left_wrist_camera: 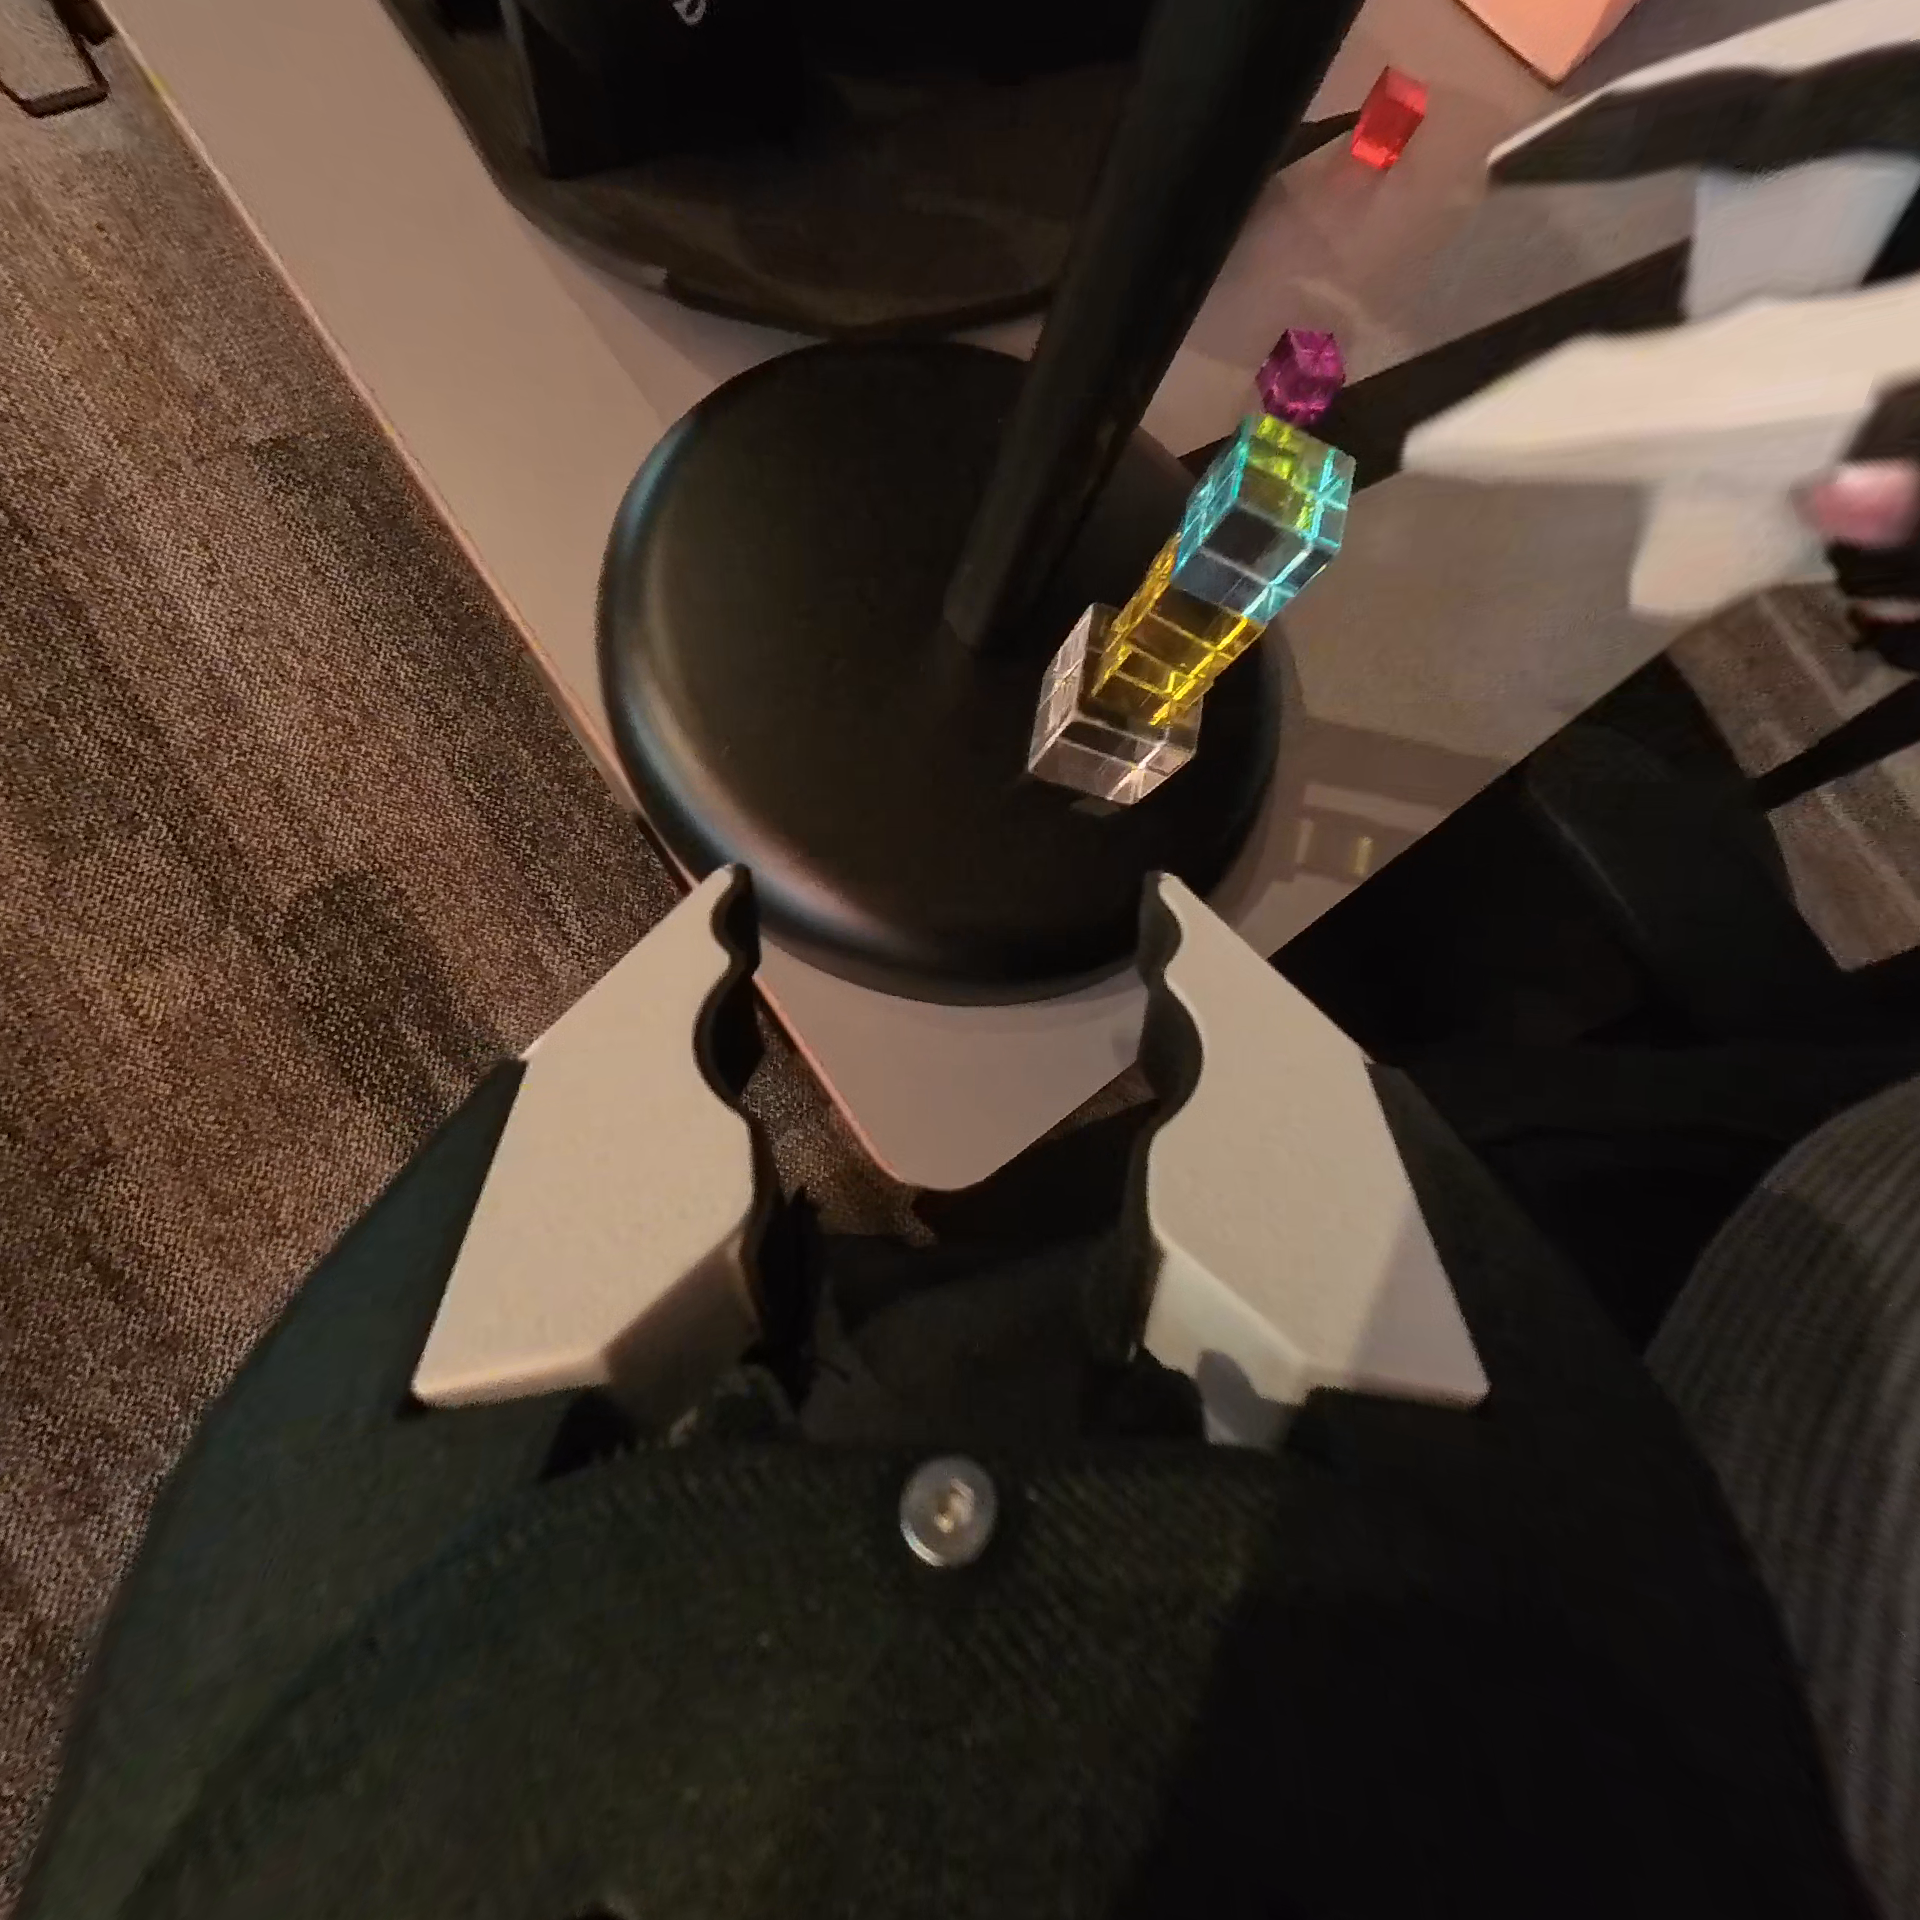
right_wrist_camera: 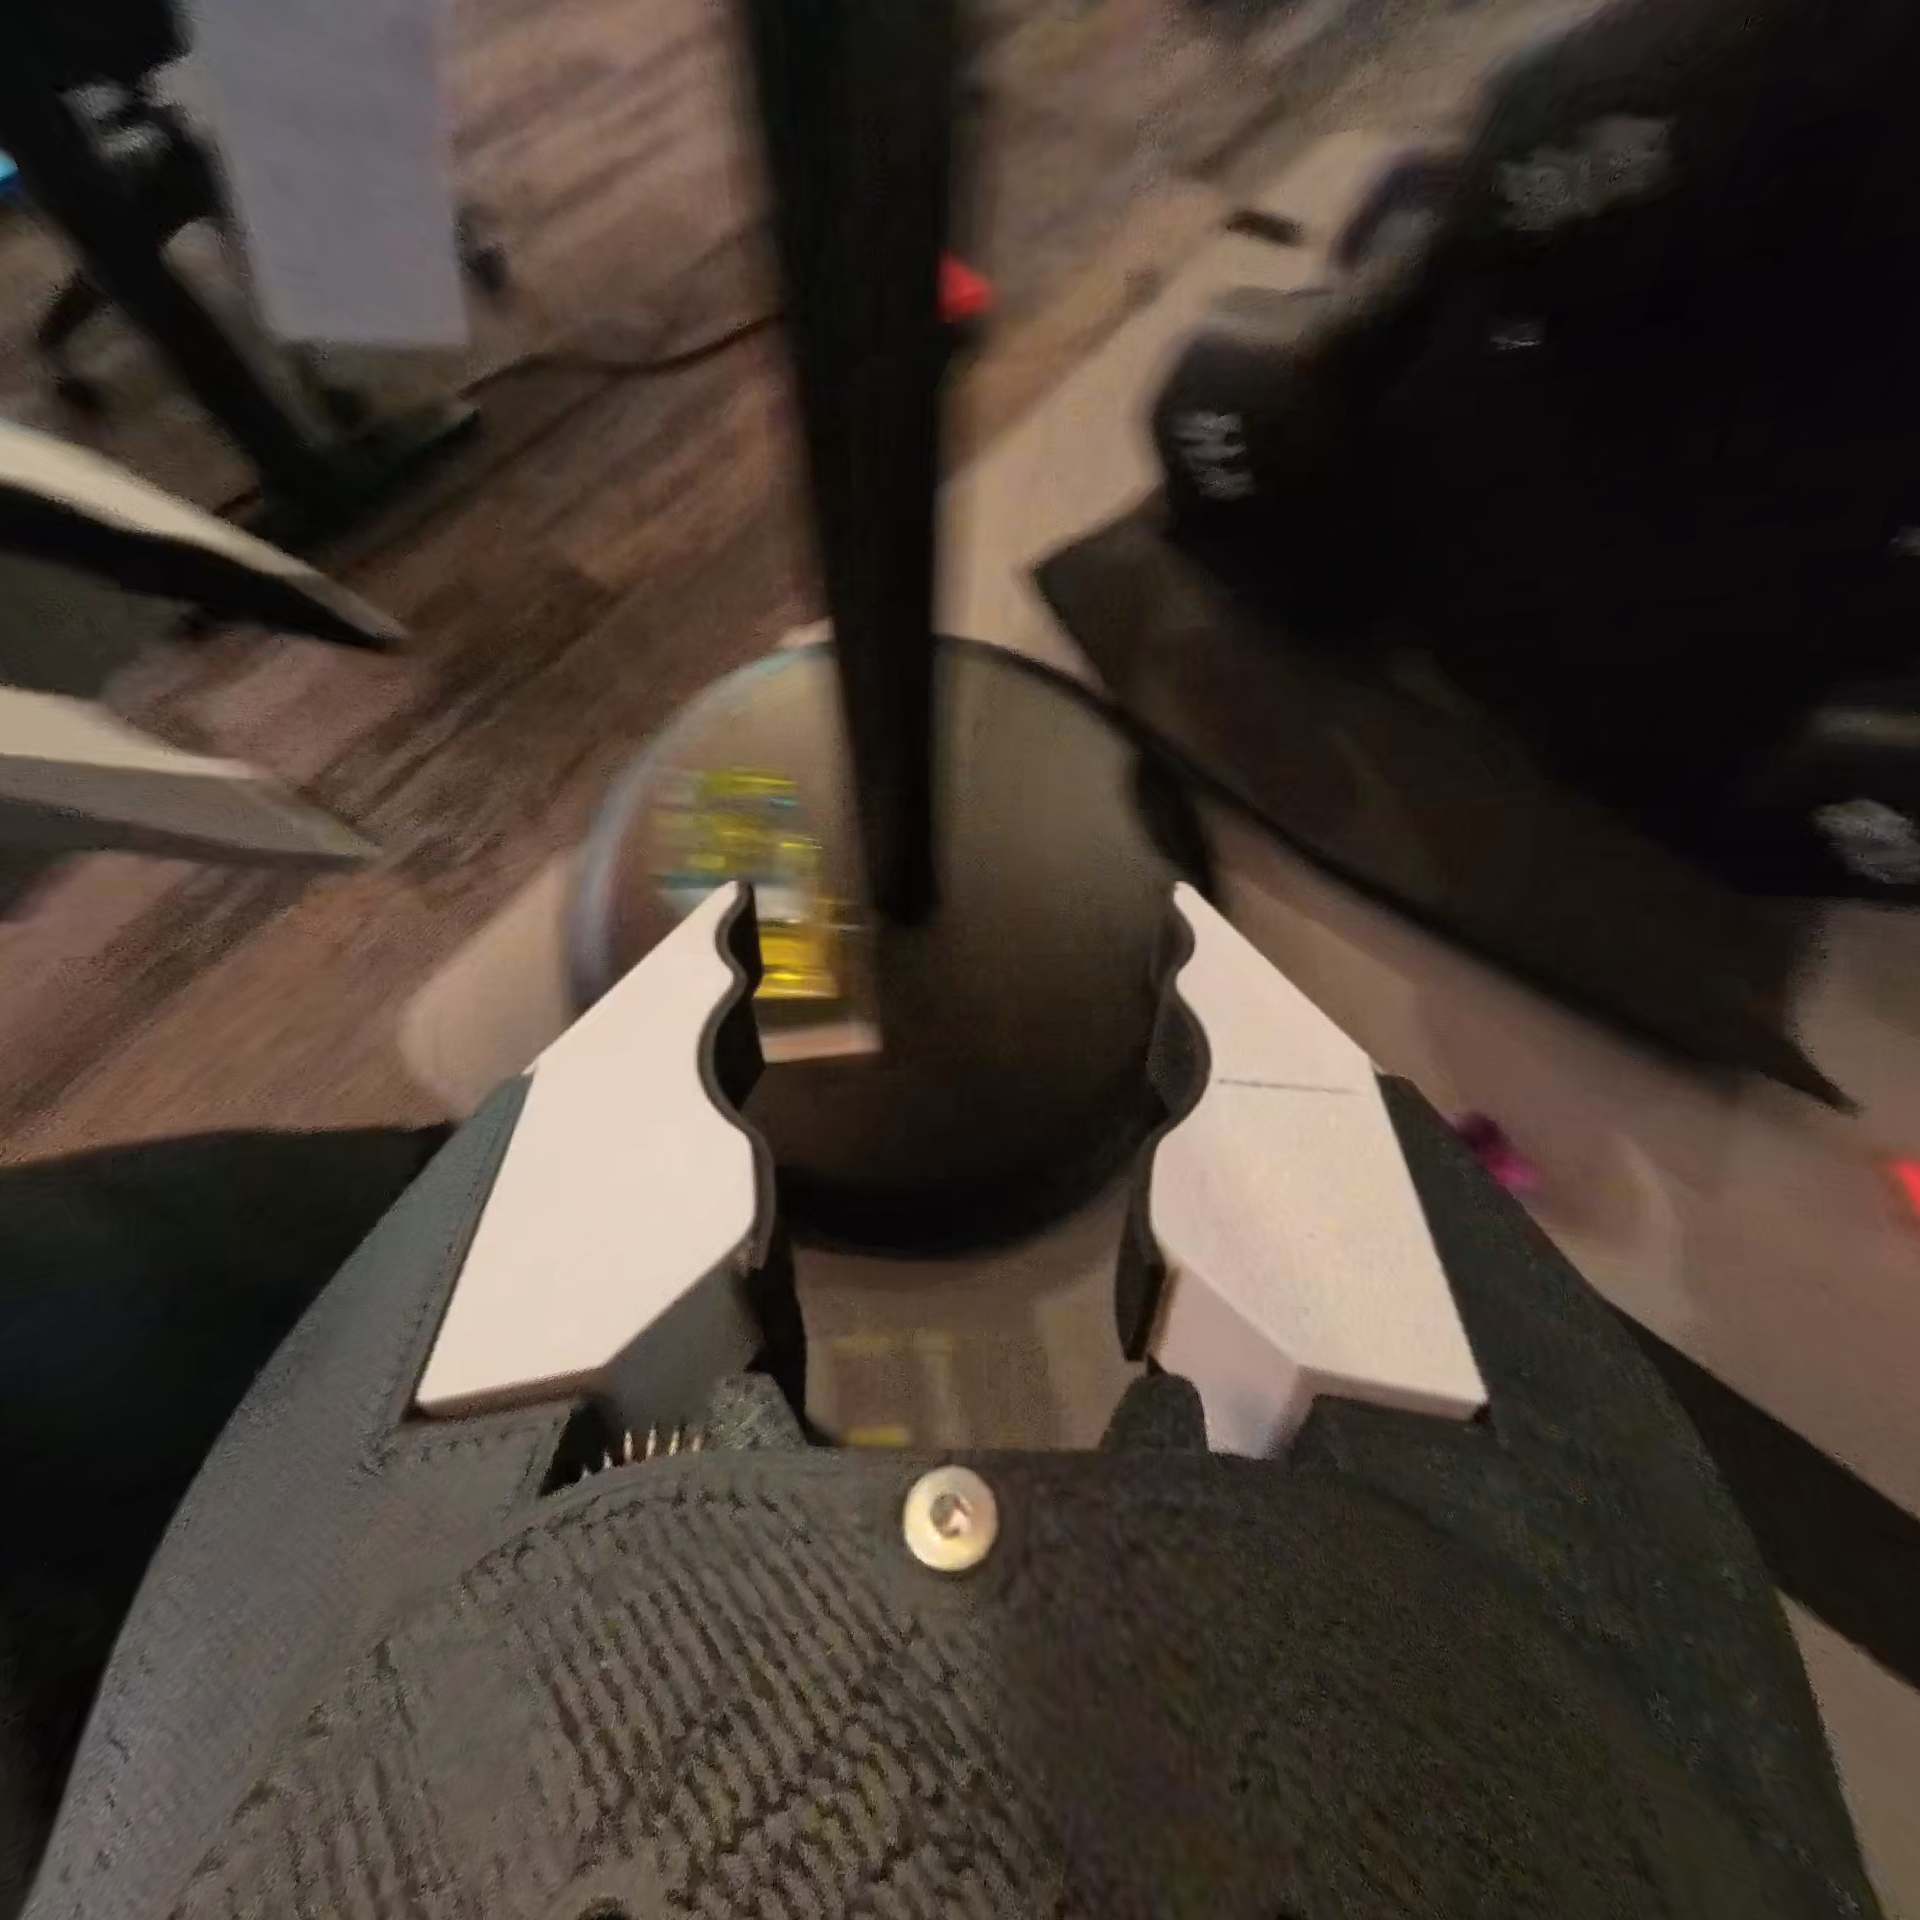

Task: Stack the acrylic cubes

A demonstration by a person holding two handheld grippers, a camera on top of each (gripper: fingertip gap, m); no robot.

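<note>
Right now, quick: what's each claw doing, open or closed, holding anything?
Left claw: open, empty, above the black round base.
Right claw: open, gripping nothing; blurred yellow block by its left finger.

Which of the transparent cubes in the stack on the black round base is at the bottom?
The clear colourless cube is at the bottom, resting on the black round base. The yellow cube sits on it, and the light blue cube is on top.
</note>
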